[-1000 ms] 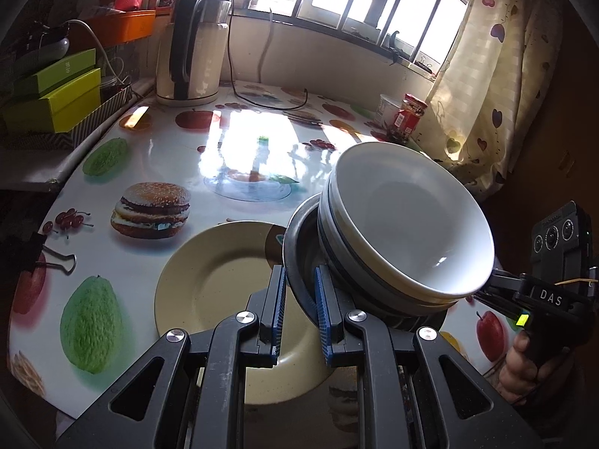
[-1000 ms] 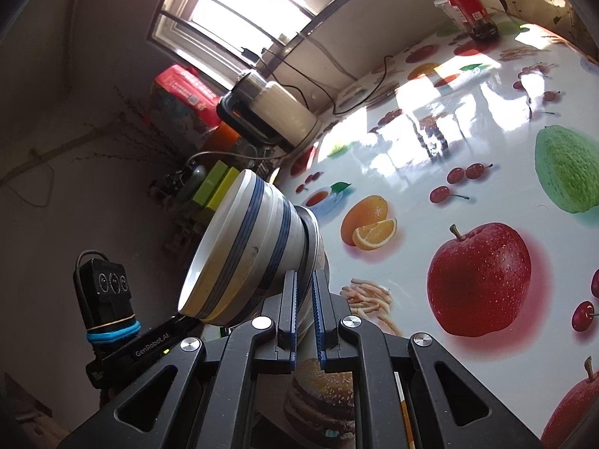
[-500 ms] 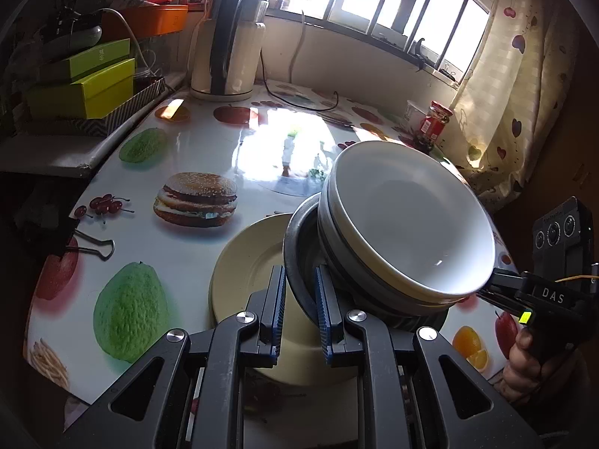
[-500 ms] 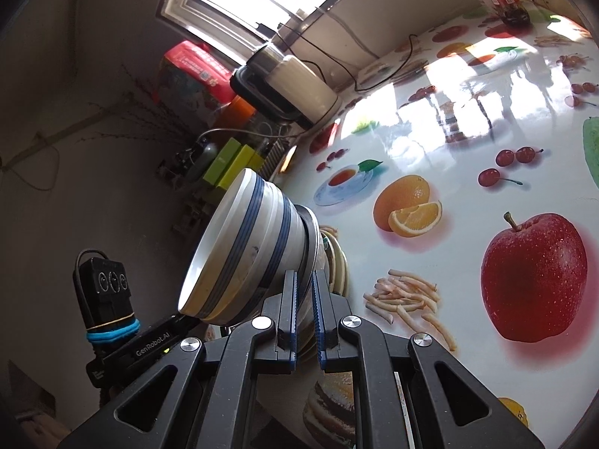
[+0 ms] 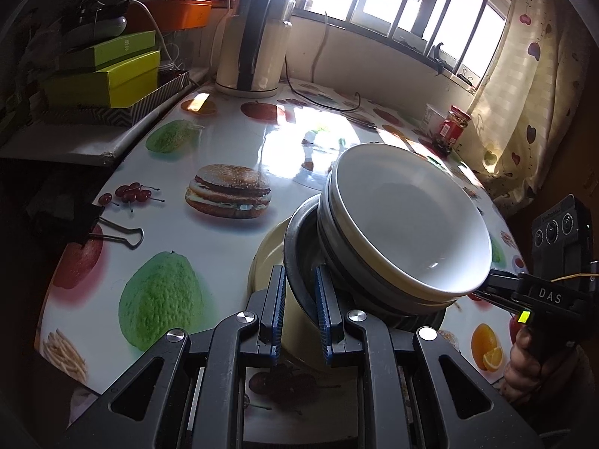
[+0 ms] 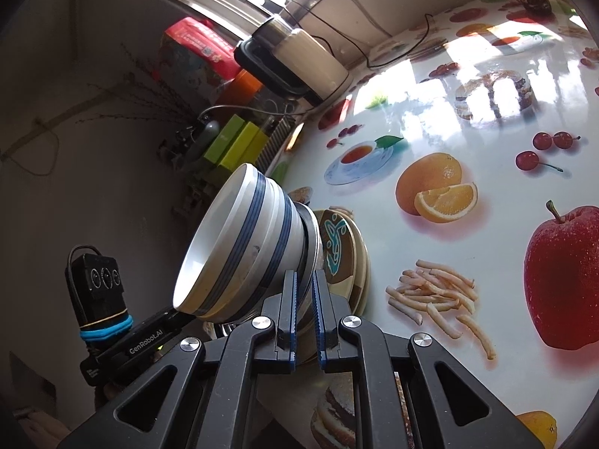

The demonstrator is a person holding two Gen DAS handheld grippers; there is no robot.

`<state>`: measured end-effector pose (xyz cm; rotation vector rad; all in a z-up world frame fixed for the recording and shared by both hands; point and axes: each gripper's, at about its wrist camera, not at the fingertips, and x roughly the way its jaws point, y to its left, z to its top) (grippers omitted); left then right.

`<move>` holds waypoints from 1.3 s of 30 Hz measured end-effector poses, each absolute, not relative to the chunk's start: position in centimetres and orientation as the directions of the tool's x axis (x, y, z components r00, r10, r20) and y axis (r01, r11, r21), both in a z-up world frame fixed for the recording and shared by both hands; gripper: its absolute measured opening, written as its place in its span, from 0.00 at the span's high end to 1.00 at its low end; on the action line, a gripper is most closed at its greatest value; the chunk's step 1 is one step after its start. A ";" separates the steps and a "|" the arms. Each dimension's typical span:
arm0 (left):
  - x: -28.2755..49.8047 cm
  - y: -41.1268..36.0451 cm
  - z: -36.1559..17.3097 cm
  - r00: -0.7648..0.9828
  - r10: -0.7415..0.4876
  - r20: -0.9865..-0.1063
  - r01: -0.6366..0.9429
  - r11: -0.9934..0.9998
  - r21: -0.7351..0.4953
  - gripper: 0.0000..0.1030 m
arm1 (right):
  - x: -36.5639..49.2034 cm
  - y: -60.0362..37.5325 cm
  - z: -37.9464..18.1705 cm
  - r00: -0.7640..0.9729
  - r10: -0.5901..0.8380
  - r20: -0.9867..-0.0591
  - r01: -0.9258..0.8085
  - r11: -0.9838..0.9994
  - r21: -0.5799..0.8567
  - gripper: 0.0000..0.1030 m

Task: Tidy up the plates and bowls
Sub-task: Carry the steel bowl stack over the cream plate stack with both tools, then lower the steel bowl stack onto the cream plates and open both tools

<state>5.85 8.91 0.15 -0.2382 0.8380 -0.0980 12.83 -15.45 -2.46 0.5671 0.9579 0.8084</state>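
A stack of white bowls [image 5: 408, 217] with blue stripes [image 6: 243, 247] sits on a dark grey plate [image 5: 299, 239], tilted and held above the table. My left gripper [image 5: 298, 280] is shut on the near rim of that grey plate. On the opposite rim my right gripper [image 6: 304, 284] is shut too, with the plate edge [image 6: 311, 239] between its pads. Each gripper shows in the other's view: right gripper [image 5: 498, 280], left gripper [image 6: 174, 316]. Under the stack a cream plate [image 5: 265, 262] lies on the table. From the right wrist, a brown patterned plate [image 6: 338, 247] rests on cream plates [image 6: 362, 262].
An electric kettle [image 5: 254, 41] with its cord stands at the back by the window. Green boxes [image 5: 108, 75] are piled on a shelf at the left. A binder clip [image 5: 112, 232] grips the tablecloth edge. A red jar [image 5: 453, 123] and a curtain [image 5: 524, 93] are far right.
Both grippers have carried the tilted stack sideways across the table. The cream plate has slid from beside the stack to beneath it. The patterned plate has come into the right wrist view.
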 end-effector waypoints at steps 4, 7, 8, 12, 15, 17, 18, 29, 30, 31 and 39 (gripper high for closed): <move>5.8 9.1 -0.1 0.663 -0.176 -0.728 -0.016 0.969 -0.248 0.84 | 12.9 -15.1 -2.5 0.324 0.807 -0.494 -0.346 0.587 0.732 0.90; 5.9 9.2 -0.2 0.662 -0.174 -0.729 -0.019 0.968 -0.249 0.84 | 13.0 -15.0 -2.5 0.319 0.809 -0.494 -0.346 0.584 0.734 0.90; 5.9 9.2 -0.2 0.662 -0.173 -0.729 -0.019 0.969 -0.247 0.84 | 13.0 -15.0 -2.5 0.319 0.808 -0.495 -0.348 0.586 0.732 0.90; 5.8 9.3 -0.2 0.660 -0.174 -0.731 -0.019 0.969 -0.248 0.84 | 13.0 -15.0 -2.5 0.320 0.807 -0.496 -0.349 0.587 0.731 0.90; 5.8 9.3 -0.3 0.658 -0.172 -0.733 -0.020 0.969 -0.245 0.84 | 13.0 -14.9 -2.5 0.320 0.805 -0.499 -0.352 0.590 0.726 0.90; 5.8 9.2 -0.3 0.657 -0.161 -0.737 -0.018 0.973 -0.229 0.84 | 13.0 -14.8 -2.4 0.320 0.804 -0.501 -0.356 0.592 0.723 0.90; 5.8 9.2 -0.4 0.655 -0.161 -0.738 -0.019 0.973 -0.229 0.84 | 13.0 -14.8 -2.4 0.321 0.803 -0.502 -0.357 0.594 0.721 0.90; 5.9 9.2 -0.7 0.650 -0.167 -0.741 -0.026 0.970 -0.242 0.84 | 12.7 -14.5 -2.1 0.331 0.789 -0.518 -0.370 0.613 0.698 0.89; 5.9 9.1 -0.6 0.650 -0.167 -0.741 -0.026 0.970 -0.241 0.84 | 12.7 -14.5 -2.0 0.334 0.786 -0.520 -0.371 0.617 0.694 0.89; 5.9 9.2 -0.7 0.650 -0.165 -0.741 -0.025 0.971 -0.239 0.83 | 12.6 -14.5 -1.9 0.336 0.784 -0.521 -0.373 0.619 0.691 0.89; 5.8 9.1 -0.6 0.656 -0.140 -0.741 -0.027 0.978 -0.209 0.81 | 12.2 -14.9 -1.2 0.373 0.752 -0.544 -0.397 0.659 0.639 0.78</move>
